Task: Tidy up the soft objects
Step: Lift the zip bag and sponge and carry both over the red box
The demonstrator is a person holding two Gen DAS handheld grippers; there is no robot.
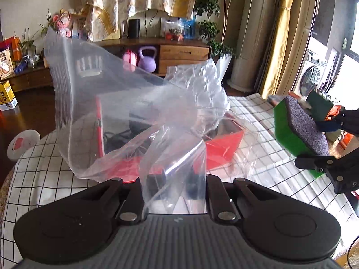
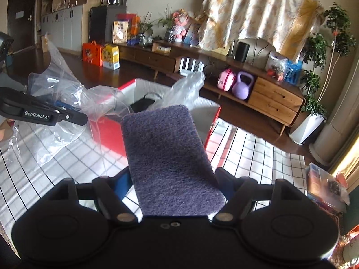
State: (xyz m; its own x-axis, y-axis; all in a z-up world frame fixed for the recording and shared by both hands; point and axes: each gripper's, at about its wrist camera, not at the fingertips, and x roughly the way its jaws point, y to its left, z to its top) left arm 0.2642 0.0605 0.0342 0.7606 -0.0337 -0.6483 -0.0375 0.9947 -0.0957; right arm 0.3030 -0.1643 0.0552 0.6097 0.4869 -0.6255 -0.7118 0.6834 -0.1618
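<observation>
My left gripper (image 1: 172, 179) is shut on the lower edge of a clear plastic zip bag (image 1: 116, 103), which billows up in front of it and hides the fingertips. In the right wrist view that gripper (image 2: 44, 114) and the bag (image 2: 60, 94) hang at the left, above the table. My right gripper (image 2: 172, 179) is closed on a green sponge with a grey-purple scouring face (image 2: 166, 152), gripped by its sides. The left wrist view shows the sponge (image 1: 298, 130) at the right, held in the right gripper (image 1: 323, 141).
A red box with a white inside (image 2: 107, 132) stands on the checked tablecloth (image 2: 258, 157), holding dark items and bubble wrap (image 2: 186, 87). A clear container (image 2: 323, 186) sits at the table's right edge. Beyond are a wooden sideboard (image 2: 273, 98) and a purple kettlebell (image 2: 242, 87).
</observation>
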